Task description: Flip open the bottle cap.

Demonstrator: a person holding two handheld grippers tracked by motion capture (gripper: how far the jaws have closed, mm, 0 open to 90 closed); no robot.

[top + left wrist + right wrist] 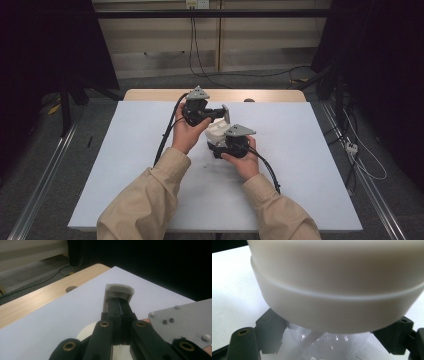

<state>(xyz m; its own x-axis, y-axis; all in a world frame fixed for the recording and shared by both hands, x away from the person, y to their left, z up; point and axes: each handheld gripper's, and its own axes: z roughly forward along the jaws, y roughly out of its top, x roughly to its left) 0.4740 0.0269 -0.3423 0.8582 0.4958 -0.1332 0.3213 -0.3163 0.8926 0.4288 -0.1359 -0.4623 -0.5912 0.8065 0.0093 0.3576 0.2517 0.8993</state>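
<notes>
Left claw (221, 114) hovers over the white surface (125, 165) near its far edge, its jaws shut tight on a small pale cap (119, 291), seemingly translucent plastic. Just right of it and nearer the person, the right claw (216, 141) holds a white jar (218, 131), jaws spread wide at either side of its body (337, 302); something clear and glossy sits below, too blurred to identify.

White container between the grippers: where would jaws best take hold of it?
Probably on the white container's broad round wall, coming from opposite sides just below its raised band, which could stop slipping. The right gripper seems placed so already, its jaws spread around the body. The left gripper pinches a small pale tab.
</notes>
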